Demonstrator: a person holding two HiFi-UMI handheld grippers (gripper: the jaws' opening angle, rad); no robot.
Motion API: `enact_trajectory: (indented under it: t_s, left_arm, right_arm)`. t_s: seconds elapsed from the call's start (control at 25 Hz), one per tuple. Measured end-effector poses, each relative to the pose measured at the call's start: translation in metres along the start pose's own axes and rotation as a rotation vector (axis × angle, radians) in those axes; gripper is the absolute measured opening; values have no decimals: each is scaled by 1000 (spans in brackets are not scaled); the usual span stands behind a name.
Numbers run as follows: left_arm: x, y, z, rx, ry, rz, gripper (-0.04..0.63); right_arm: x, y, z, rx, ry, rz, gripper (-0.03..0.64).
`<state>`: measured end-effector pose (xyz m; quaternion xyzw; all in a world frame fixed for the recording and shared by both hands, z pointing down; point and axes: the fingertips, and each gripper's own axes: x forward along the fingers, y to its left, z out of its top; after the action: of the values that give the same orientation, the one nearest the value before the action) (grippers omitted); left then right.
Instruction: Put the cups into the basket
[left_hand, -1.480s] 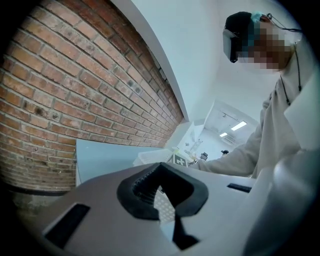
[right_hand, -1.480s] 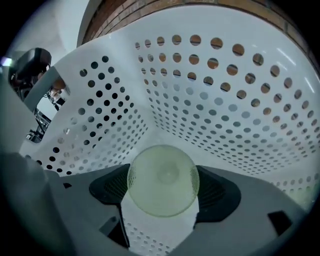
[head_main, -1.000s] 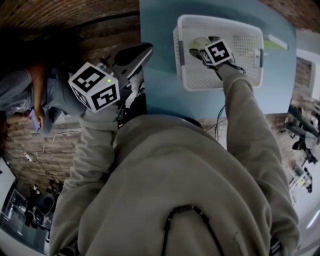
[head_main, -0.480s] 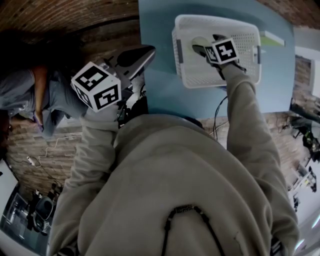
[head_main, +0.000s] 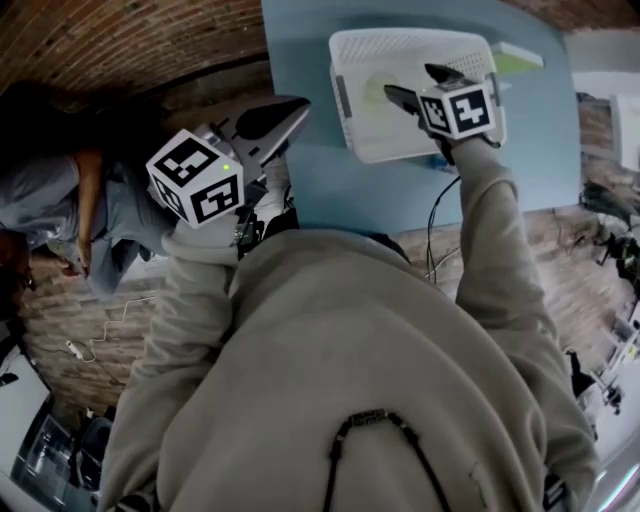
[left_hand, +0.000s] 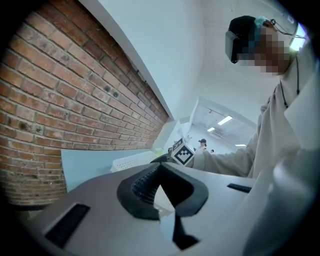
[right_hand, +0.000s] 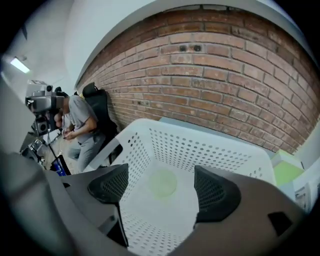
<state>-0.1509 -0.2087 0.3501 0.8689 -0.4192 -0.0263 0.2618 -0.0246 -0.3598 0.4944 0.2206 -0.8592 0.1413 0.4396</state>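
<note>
Basket (head_main: 400, 40) sits on the counter (head_main: 300, 150) with the cup (head_main: 378, 90) inside and my right gripper (head_main: 410, 82) over it. In the left gripper view, my left gripper (left_hand: 159, 167) has its fingers pressed together, empty. In the right gripper view, the fingers are spread, holding nothing, above the cup. If I lift out crookedly, a finger could snag the rim and drag the basket.

The light-blue surface (head_main: 300, 160) carries 1 white perforated basket (head_main: 400, 42); a flat green-and-white item (head_main: 516, 57) lies just beside the basket.
</note>
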Motion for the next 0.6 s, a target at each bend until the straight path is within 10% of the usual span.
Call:
enact_trajectory:
  t_s: [0.12, 0.32, 0.6]
  left_arm:
    - [-3, -12, 4, 21, 3, -22, -2]
    - [2, -37, 4, 49, 12, -69, -2]
    - [3, -65, -7, 72, 28, -109, -2]
  right_arm:
    - [-19, 18, 0, 17, -36, 34, 360]
    - [-45, 44, -8, 120, -167, 151, 23]
    - [-68, 55, -21, 262, -335, 194, 11]
